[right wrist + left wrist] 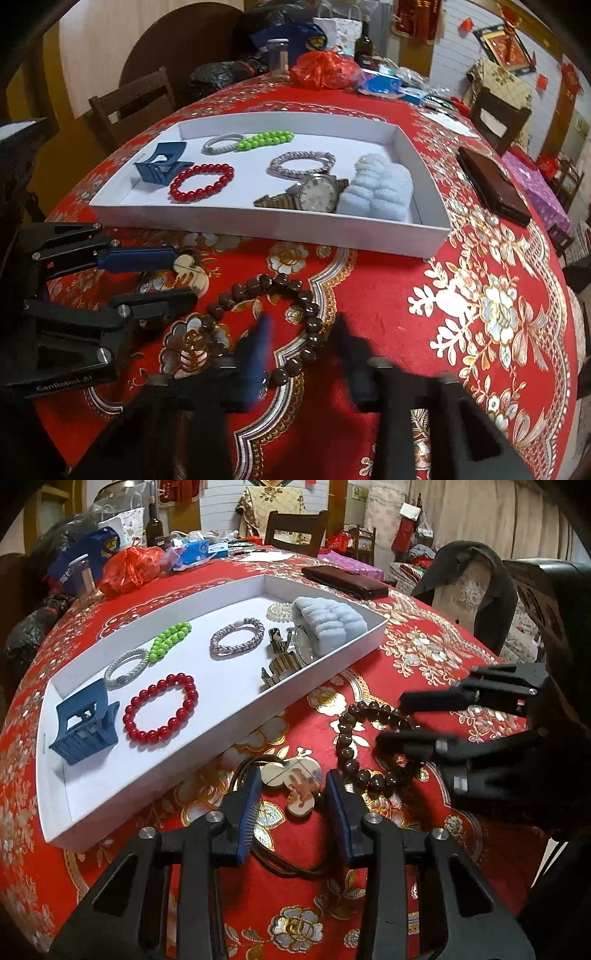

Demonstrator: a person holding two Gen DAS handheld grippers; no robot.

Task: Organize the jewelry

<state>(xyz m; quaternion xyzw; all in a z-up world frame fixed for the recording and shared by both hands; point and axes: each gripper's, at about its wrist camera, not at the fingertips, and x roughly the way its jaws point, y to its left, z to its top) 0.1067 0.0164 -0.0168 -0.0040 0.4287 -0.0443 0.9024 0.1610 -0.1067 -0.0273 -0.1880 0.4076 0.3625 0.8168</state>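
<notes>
A white tray (332,664) (424,236) holds a blue hair claw (85,727), a red bead bracelet (162,709), green beads (170,642), two braided bands, a watch (317,192) and a pale blue fluffy scrunchie (328,620). In front of it on the red cloth lie a brown bead bracelet (354,753) (280,317) and a pendant with pale discs on a brown cord (295,779) (190,273). My left gripper (293,786) (181,275) is open, its jaws either side of the pendant. My right gripper (301,332) (391,720) is open over the brown bracelet's right side.
A brown wallet (347,579) lies beyond the tray. Bags, a bottle (153,528), a jar (279,59) and tissue packs crowd the table's far end. Wooden chairs (129,103) stand around the table. The table edge is near on the right.
</notes>
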